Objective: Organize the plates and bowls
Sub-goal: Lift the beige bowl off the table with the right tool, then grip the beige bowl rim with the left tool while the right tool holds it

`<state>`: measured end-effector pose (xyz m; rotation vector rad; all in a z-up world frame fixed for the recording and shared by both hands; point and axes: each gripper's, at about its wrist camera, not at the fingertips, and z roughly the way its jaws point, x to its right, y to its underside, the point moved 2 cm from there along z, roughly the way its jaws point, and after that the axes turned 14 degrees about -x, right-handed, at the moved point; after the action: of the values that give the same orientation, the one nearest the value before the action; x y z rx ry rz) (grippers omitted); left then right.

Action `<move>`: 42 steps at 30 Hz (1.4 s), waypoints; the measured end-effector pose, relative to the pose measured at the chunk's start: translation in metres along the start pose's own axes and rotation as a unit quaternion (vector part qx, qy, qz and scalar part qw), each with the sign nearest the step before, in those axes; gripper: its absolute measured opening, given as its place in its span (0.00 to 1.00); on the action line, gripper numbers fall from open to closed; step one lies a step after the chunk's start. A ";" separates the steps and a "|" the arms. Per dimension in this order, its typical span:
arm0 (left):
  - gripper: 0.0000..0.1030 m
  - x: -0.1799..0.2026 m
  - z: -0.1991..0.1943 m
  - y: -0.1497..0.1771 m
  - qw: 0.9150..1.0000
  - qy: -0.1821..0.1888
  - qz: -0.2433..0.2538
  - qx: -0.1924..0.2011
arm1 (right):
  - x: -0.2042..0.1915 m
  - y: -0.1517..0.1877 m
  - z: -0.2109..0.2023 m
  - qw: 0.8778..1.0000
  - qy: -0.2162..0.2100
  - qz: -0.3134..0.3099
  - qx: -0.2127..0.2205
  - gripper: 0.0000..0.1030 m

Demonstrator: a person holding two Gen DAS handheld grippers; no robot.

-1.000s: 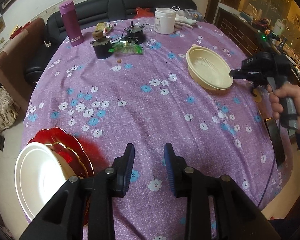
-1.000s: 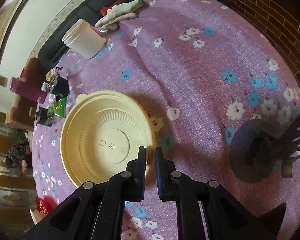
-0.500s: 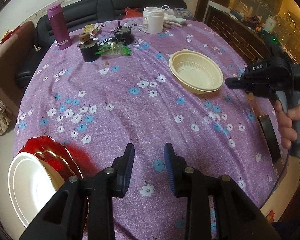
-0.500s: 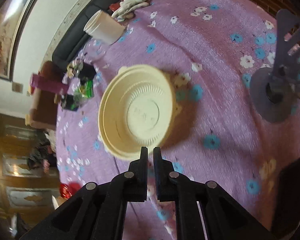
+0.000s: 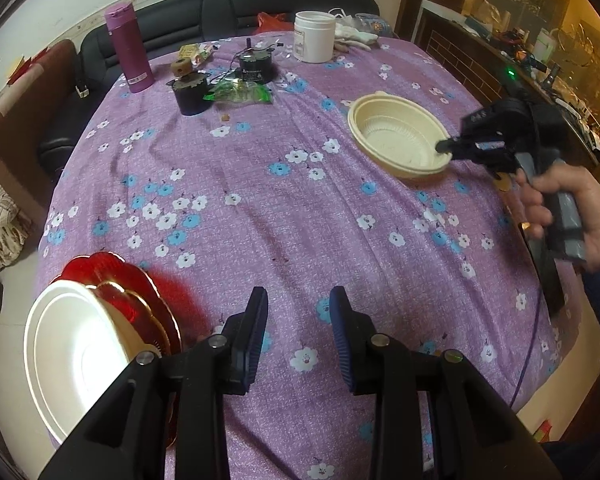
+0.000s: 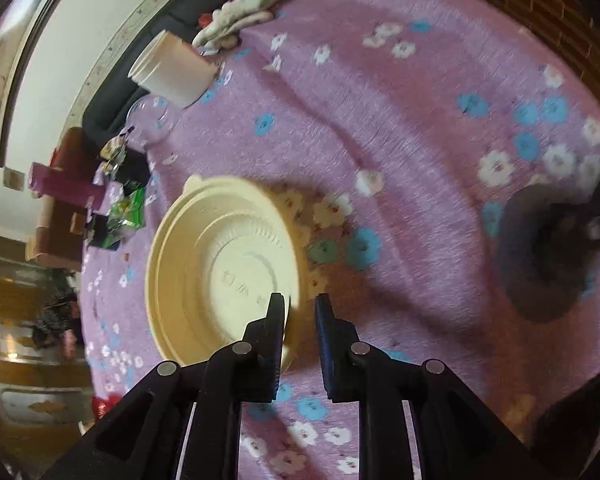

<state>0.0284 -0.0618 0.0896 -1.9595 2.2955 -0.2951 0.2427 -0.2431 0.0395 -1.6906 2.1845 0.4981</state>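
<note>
A cream plastic bowl (image 5: 396,140) sits on the purple flowered tablecloth at the right; it also shows in the right wrist view (image 6: 220,272). My right gripper (image 6: 300,308) is open, with its jaws on either side of the bowl's near rim; it also shows in the left wrist view (image 5: 444,146). A white bowl (image 5: 76,356) lies on red gold-rimmed plates (image 5: 136,296) at the table's near left edge. My left gripper (image 5: 298,312) is open and empty above the cloth, just right of that stack.
At the far side stand a magenta flask (image 5: 128,52), a white tub (image 5: 314,36), two small black motors (image 5: 190,92), a green wrapper (image 5: 240,92) and white gloves (image 5: 356,34). A dark round object (image 6: 548,256) sits right of the bowl. A black sofa lies behind.
My right gripper has opened from nearly shut and moved in onto the cream bowl's near rim. My left gripper stays open and has shifted only slightly.
</note>
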 end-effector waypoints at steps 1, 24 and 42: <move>0.30 -0.001 0.000 0.000 1.000 0.001 -0.002 0.000 | -0.001 0.006 -0.001 1.000 -0.007 0.007 -0.002 0.12; 0.36 0.027 -0.001 -0.025 0.999 0.039 0.026 0.004 | -0.008 0.184 -0.017 0.990 -0.086 0.001 -0.115 0.13; 0.36 0.079 0.060 -0.096 0.991 0.110 0.032 -0.074 | 0.077 0.126 -0.061 0.996 -0.071 0.054 0.003 0.13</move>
<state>0.1202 -0.1588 0.0557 -2.0076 2.5804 -0.3611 0.0987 -0.3076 0.0667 -1.4909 2.1808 0.6202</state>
